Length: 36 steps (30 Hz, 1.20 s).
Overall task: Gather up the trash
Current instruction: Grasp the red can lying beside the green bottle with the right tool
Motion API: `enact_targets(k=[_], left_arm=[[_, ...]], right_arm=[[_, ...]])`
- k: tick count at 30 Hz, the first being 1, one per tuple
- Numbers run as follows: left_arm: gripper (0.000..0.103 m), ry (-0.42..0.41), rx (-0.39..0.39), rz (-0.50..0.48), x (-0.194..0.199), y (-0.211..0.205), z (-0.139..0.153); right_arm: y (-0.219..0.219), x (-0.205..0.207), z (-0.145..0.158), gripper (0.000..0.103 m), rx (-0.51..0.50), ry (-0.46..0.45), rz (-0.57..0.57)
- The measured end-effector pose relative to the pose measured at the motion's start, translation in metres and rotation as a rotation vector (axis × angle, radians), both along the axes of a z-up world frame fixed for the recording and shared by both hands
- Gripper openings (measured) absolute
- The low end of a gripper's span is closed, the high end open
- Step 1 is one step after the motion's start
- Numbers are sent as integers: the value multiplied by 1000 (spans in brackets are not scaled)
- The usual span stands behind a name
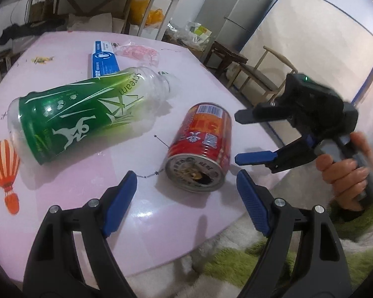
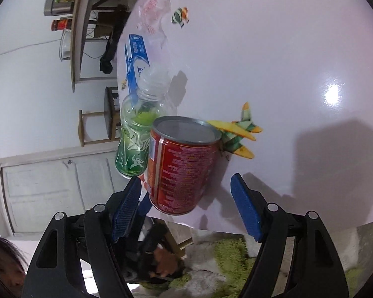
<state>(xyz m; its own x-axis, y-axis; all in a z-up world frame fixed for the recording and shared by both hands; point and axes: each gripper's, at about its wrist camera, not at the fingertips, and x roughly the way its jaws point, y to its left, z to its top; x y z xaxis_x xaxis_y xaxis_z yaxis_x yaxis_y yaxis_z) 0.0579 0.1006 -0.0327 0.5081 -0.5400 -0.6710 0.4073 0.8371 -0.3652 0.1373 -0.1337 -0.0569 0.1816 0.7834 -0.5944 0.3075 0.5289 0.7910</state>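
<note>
1. Pink table point(image 1: 69, 49), glossy, printed with cartoon stickers: a striped hot-air balloon point(image 1: 3, 171) at 9 o'clock in the left wrist view, a yellow-green airplane point(image 2: 238, 134) at 3 o'clock of the can in the right wrist view. All the trash lies on this top.
2. Green-labelled plastic bottle point(image 1: 79, 114), clear, capless, lying on its side. Neck points to 1 o'clock in the left wrist view, base to 8 o'clock. It sits at 10 o'clock of the can, near but apart from it.
3. Left gripper point(image 1: 186, 198), fingers spread wide, holding nothing. The can lies just ahead of the gap, at 12 o'clock, no pad touching it.
4. Right gripper point(image 2: 185, 198), also spread wide and empty. In the left wrist view it comes in from 3 o'clock, held by the person's hand point(image 1: 345, 171), its tips just beside the can. From its own camera the can lies between the 2 fingers; contact with the left blue pad point(image 2: 126, 203) cannot be told.
5. Red can point(image 1: 201, 146), on its side near the table's near edge, opened top facing the left camera, plain bottom facing the right one.
6. Blue and white carton point(image 1: 103, 60), flat on the table at 12 o'clock of the bottle, its near end hidden behind the bottle's neck.
7. Crumpled clear wrapper with pink print point(image 1: 140, 53), just beside the carton at its 3 o'clock.
</note>
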Motion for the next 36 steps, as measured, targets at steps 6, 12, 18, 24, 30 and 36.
enact_targets(k=[6,12,18,24,30,36], left_arm=[[78,-26,68,-37,6,-19,-8],[66,-21,68,-36,15,-24,-15],[48,-3,34,-12,19,-20,-16],[51,-7,38,12,24,-20,-12],[52,-12,46,40,20,-16,-8],[56,-34,30,71,9,-6,0]], right_arm=[[3,12,-2,72,-60,17,-15],[-7,14,1,72,-77,8,-38],[-22,10,4,72,-88,-19,-59],[-28,5,9,72,-114,-64,-39],[-39,-12,28,72,-177,-166,-1],[-53,-32,42,72,-184,-240,3]])
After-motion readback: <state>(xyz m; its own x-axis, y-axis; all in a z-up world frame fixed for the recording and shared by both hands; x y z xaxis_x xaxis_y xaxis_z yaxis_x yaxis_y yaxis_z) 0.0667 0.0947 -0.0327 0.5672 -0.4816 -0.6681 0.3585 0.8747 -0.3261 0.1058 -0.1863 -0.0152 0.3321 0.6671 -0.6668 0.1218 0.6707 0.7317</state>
